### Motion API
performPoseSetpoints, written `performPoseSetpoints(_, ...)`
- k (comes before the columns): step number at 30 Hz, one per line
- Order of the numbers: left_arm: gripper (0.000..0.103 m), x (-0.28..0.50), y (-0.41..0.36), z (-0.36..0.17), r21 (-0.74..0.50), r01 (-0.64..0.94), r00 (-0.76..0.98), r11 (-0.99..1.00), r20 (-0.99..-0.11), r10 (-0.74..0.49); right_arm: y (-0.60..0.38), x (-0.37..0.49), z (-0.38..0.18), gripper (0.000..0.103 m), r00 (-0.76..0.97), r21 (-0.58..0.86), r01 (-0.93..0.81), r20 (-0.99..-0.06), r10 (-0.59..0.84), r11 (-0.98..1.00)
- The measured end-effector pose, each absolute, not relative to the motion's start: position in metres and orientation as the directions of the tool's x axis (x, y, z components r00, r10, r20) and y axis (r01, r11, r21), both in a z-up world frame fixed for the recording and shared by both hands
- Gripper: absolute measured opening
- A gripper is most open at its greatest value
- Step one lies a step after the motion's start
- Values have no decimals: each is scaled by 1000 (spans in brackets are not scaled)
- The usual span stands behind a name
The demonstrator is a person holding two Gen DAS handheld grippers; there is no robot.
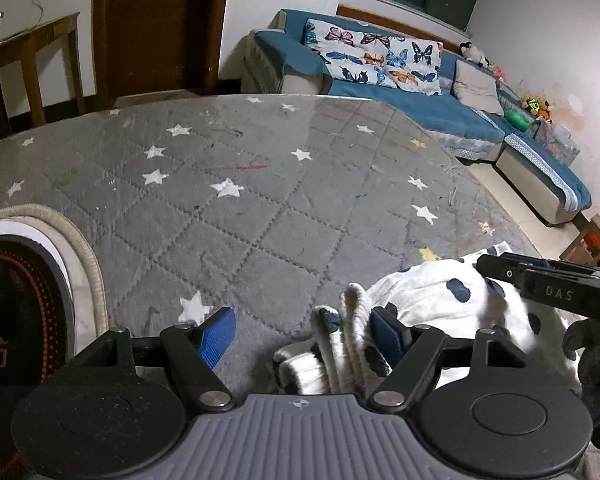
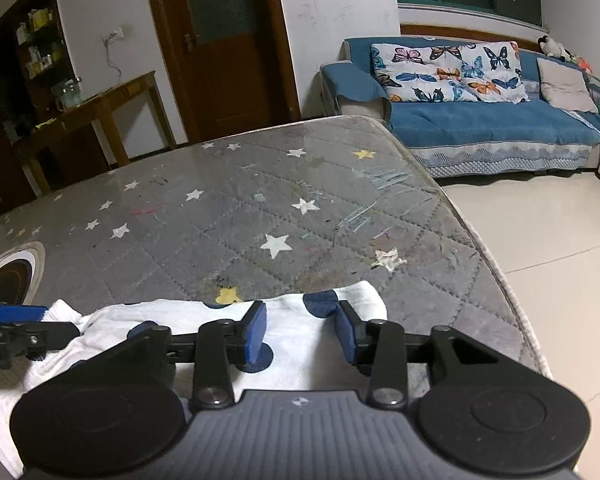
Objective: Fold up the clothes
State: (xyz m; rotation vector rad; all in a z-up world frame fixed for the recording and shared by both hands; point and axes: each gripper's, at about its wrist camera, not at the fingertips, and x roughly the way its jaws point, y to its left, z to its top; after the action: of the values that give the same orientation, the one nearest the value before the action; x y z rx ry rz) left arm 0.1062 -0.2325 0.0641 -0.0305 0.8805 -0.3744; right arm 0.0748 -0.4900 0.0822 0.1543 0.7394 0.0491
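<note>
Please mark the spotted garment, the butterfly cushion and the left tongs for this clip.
spotted garment (image 2: pixel 300 344), right wrist view, on white cloth between the blue pads.
butterfly cushion (image 1: pixel 374 56), left wrist view, on its printed middle.
left tongs (image 1: pixel 304 332), left wrist view, midway between the open fingertips.

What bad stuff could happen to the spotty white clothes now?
1. The left gripper has its jaws open, with the bunched ribbed edge of the spotted white garment lying between them. If it closes there, it may grab several layers and spoil the fold.
2. The right gripper is open too, so nothing holds the cloth, and it could shift.
3. The garment lies near the edge of the grey star mat, so a pull that way might drag it off.
</note>
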Motion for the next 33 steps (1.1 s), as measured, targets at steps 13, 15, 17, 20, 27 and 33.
performPoseSetpoints(13,76,88,-235,78,-155,332,598,930,-728,-335,-450,39,97,54,752,167,-115,-630,196,979)
performPoseSetpoints(15,76,88,-235,76,-150,332,597,931,-731,-331,-446,37,92,55,746,169,-123,-634,204,978)
performPoseSetpoints(17,76,89,-235,74,-148,330,596,932,-733,-327,-441,35,88,56,744,158,-125,-638,198,979)
performPoseSetpoints(20,76,89,-235,71,-144,328,596,934,-736,-322,-438,29,87,56,749,150,-127,-633,194,980)
performPoseSetpoints(27,76,87,-234,68,-145,323,597,935,-735,-320,-426,4,89,59,754,150,-165,-618,222,975)
performPoseSetpoints(33,77,87,-232,65,-147,315,600,938,-734,-317,-411,-22,88,59,757,140,-207,-604,250,968)
